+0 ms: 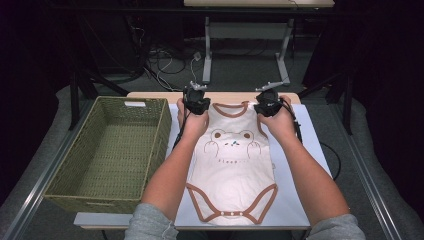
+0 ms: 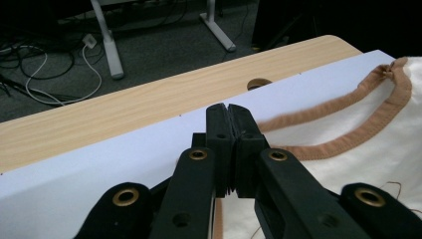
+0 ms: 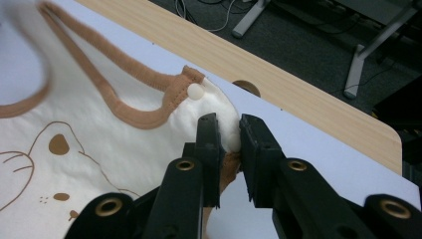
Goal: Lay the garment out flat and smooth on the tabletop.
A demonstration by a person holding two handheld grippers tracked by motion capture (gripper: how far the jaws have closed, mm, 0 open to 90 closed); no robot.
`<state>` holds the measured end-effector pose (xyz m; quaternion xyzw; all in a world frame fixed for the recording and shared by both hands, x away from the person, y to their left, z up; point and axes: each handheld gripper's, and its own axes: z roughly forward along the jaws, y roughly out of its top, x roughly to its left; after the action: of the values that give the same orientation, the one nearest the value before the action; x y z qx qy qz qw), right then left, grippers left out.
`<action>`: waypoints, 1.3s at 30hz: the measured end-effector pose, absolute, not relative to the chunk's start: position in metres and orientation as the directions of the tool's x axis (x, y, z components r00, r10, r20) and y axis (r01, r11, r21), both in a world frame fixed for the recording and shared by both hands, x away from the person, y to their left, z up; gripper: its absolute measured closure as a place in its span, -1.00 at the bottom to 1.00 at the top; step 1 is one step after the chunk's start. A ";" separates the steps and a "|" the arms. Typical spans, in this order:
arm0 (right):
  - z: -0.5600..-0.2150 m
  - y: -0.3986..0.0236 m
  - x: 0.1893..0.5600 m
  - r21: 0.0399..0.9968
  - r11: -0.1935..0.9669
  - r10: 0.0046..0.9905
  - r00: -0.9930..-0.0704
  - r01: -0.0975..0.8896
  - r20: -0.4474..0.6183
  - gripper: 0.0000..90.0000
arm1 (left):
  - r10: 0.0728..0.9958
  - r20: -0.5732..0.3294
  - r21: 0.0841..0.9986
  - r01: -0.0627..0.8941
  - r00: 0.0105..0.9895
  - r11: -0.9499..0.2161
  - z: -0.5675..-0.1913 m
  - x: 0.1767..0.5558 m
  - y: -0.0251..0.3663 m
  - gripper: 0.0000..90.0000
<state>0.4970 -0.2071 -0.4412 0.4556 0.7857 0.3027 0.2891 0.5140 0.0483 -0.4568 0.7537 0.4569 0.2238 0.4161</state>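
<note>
A cream baby bodysuit (image 1: 232,160) with brown trim and a bear print lies flat on a white board (image 1: 295,200), neck end away from me. My left gripper (image 1: 196,102) is at its left shoulder. In the left gripper view the jaws (image 2: 230,119) are pressed together, with the brown trim (image 2: 348,142) running in behind them. My right gripper (image 1: 267,107) is at the right shoulder. There its jaws (image 3: 230,132) are shut on a fold of cream fabric, just below the strap's white snap button (image 3: 195,91).
A large wicker basket (image 1: 95,204) stands to the left of the board, against its edge. The wooden tabletop (image 2: 124,114) shows beyond the board, with a round hole (image 3: 245,87) in it. Past the far edge are floor cables and the white legs (image 1: 207,50) of another table.
</note>
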 end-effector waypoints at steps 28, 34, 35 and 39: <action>-0.493 -0.214 0.527 0.652 0.416 0.901 -0.385 0.634 -0.201 0.75 | 0.862 -0.056 0.810 0.528 0.503 -0.255 -0.478 0.504 0.048 0.89; -0.505 -0.217 0.534 0.645 0.402 0.908 -0.376 0.650 -0.186 0.75 | 0.851 -0.062 0.812 0.522 0.521 -0.261 -0.480 0.503 0.046 0.75; -0.506 -0.217 0.534 0.641 0.403 0.907 -0.377 0.653 -0.186 0.75 | 0.849 -0.058 0.811 0.521 0.525 -0.266 -0.480 0.504 0.046 0.71; -0.513 -0.217 0.532 0.626 0.405 0.907 -0.377 0.666 -0.187 0.75 | 0.842 -0.047 0.810 0.514 0.538 -0.284 -0.486 0.510 0.044 0.54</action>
<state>0.5318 -0.2167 -0.5132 0.4938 0.7967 0.2315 0.2606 0.5097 0.0443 -0.4859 0.7757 0.4368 0.2003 0.4091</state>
